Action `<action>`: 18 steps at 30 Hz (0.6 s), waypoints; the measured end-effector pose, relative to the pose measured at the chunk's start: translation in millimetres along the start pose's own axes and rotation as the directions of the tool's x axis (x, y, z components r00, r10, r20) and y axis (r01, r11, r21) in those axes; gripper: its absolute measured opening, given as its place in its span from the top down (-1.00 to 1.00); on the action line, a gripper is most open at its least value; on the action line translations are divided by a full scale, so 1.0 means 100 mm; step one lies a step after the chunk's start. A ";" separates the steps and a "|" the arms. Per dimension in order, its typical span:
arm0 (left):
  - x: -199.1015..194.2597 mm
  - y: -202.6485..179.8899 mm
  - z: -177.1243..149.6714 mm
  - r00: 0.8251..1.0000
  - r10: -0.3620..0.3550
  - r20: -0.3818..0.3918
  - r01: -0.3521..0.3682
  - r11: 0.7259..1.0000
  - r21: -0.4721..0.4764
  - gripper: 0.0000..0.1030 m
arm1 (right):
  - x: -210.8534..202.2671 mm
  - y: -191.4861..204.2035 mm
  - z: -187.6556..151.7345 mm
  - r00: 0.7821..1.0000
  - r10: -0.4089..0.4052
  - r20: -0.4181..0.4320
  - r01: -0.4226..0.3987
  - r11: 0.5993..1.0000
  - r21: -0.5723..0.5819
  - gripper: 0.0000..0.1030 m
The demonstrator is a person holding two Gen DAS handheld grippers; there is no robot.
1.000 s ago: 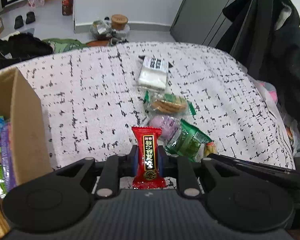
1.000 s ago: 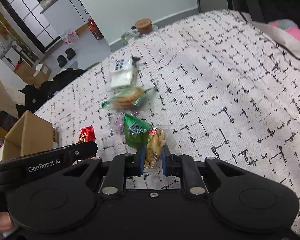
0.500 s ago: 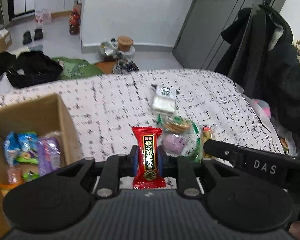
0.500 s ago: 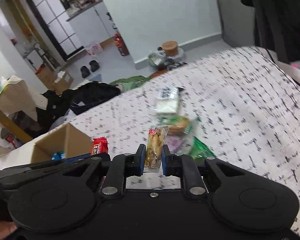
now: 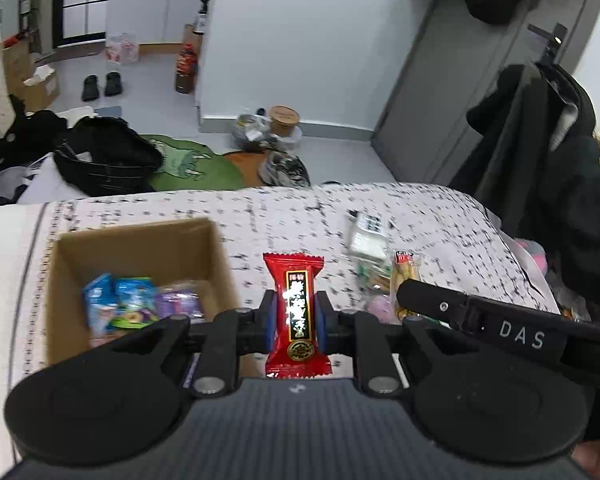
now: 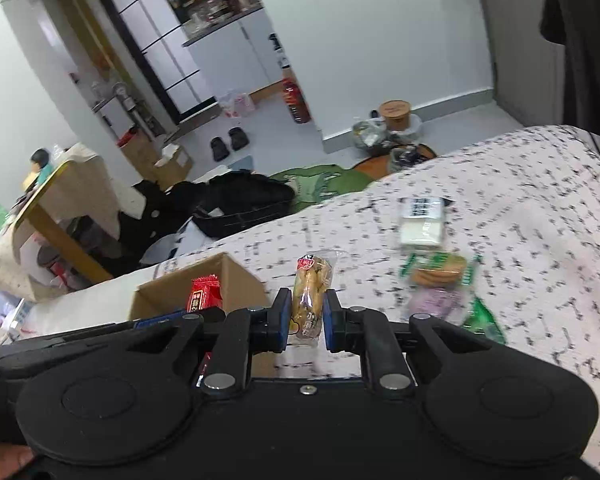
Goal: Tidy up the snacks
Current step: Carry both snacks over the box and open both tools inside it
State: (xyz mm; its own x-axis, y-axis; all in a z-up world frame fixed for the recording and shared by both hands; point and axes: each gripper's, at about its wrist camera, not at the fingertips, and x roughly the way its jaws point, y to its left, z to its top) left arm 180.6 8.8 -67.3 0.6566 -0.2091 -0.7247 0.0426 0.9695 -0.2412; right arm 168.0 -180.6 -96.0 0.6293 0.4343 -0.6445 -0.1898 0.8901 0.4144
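My left gripper (image 5: 294, 322) is shut on a red snack packet (image 5: 296, 312), held upright above the table just right of the open cardboard box (image 5: 136, 240). The box holds several blue, green and purple packets (image 5: 140, 304). My right gripper (image 6: 306, 322) is shut on a clear packet of tan biscuit sticks (image 6: 310, 296), raised beside the left gripper. That packet also shows in the left wrist view (image 5: 404, 276). In the right wrist view the red packet (image 6: 204, 294) stands in front of the box (image 6: 236, 280).
A white packet (image 6: 422, 222), a green-edged cracker packet (image 6: 440, 274), a purple packet (image 6: 432, 302) and a green packet (image 6: 482, 316) lie on the speckled tablecloth (image 6: 540, 220). Dark coats (image 5: 540, 160) hang at the right. Bags and clutter cover the floor beyond.
Both grippers have lifted with their packets and swung left toward the box. The box interior has come into fuller view and the snack pile now lies to the right.
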 end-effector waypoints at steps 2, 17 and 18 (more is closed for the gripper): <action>-0.06 0.10 0.01 1.000 0.013 0.006 -0.013 1.000 -0.011 0.65 | 0.02 0.11 0.01 1.000 0.018 -0.005 -0.018 1.000 -0.016 0.68; -0.24 0.75 -0.21 0.996 0.090 -0.029 -0.092 0.991 -0.095 0.65 | 0.22 0.74 -0.19 0.986 0.141 -0.087 -0.150 0.982 -0.114 0.68; -0.24 0.77 -0.22 0.995 0.090 -0.032 -0.092 0.991 -0.100 0.65 | 0.23 0.77 -0.20 0.985 0.143 -0.091 -0.154 0.981 -0.118 0.68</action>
State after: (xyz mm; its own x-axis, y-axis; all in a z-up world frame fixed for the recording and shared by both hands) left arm 151.3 85.6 -82.8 0.6332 -0.1255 -0.7638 -0.0937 0.9671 -0.2365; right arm 152.7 -99.4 -92.4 0.5242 0.5682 -0.6343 -0.3718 0.8228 0.4298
